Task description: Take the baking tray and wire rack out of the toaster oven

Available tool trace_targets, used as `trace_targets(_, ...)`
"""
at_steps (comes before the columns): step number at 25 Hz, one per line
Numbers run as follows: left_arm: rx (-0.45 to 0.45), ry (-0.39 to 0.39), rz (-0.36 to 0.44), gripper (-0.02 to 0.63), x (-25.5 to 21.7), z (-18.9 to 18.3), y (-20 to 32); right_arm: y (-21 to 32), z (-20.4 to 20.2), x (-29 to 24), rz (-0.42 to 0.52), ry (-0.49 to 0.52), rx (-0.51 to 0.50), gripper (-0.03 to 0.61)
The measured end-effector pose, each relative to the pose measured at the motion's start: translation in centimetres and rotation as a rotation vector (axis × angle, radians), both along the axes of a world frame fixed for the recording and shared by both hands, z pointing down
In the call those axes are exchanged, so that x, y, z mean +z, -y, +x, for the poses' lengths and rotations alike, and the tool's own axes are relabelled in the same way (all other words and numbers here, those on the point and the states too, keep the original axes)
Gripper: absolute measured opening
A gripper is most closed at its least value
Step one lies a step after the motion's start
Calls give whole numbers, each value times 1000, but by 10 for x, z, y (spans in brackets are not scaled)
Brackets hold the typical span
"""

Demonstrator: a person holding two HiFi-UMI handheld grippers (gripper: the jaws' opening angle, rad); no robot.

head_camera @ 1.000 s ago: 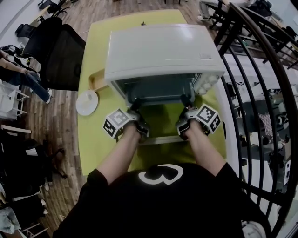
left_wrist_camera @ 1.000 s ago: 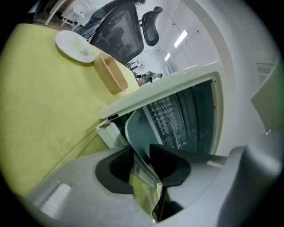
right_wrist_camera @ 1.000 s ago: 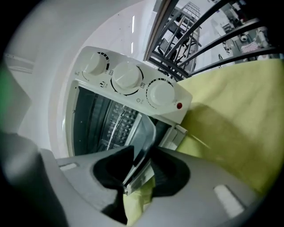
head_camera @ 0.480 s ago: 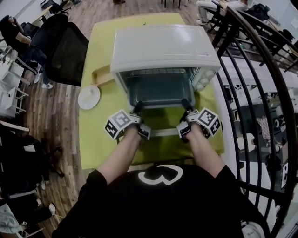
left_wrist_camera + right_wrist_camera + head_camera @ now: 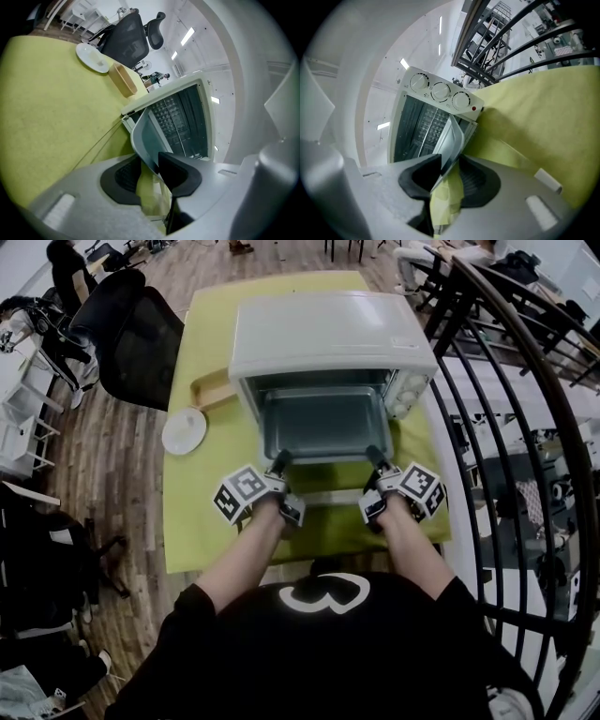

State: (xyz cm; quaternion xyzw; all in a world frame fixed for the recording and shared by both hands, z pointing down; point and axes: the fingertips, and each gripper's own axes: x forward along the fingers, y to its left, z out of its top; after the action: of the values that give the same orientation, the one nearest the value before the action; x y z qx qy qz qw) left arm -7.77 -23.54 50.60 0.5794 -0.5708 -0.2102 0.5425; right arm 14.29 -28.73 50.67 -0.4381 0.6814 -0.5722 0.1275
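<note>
A white toaster oven (image 5: pixel 328 334) stands on the yellow-green table (image 5: pixel 202 512) with its door (image 5: pixel 326 496) folded down flat. The grey baking tray (image 5: pixel 323 423) sticks partly out of the cavity. My left gripper (image 5: pixel 280 461) is shut on the tray's front rim at the left corner, and my right gripper (image 5: pixel 374 456) is shut on the rim at the right corner. The left gripper view has the tray's rim (image 5: pixel 143 140) wedged between the pads of the left gripper (image 5: pixel 152 164). The right gripper (image 5: pixel 450 171) pinches the rim (image 5: pixel 452 136) the same way. A wire grid (image 5: pixel 426 124) shows inside the oven.
A white plate (image 5: pixel 185 430) and a wooden box (image 5: pixel 214 390) lie left of the oven. A black office chair (image 5: pixel 141 343) stands beyond the table's left edge. A black metal railing (image 5: pixel 506 427) runs close along the right side. Three knobs (image 5: pixel 440 91) sit on the oven's right panel.
Both grippers have drawn back toward me with the tray's rim in them, and more of the tray now stands out of the oven.
</note>
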Motion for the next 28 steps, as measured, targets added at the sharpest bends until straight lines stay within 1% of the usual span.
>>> trace_targets(8, 13, -13, -22, 130, 2, 11, -26, -24, 10, -2, 3, 1, -2, 123)
trace_targets(14, 20, -12, -5, 130, -8, 17, -44, -44, 18, -13, 21, 4, -1, 123)
trace_targets(22, 30, -21, 18, 130, -18, 10, -89, -91, 11, -28, 54, -11, -16, 123)
trace_targets(28, -5, -19, 38, 130, -15, -8, -135, -131, -10, -23, 66, -6, -56, 124)
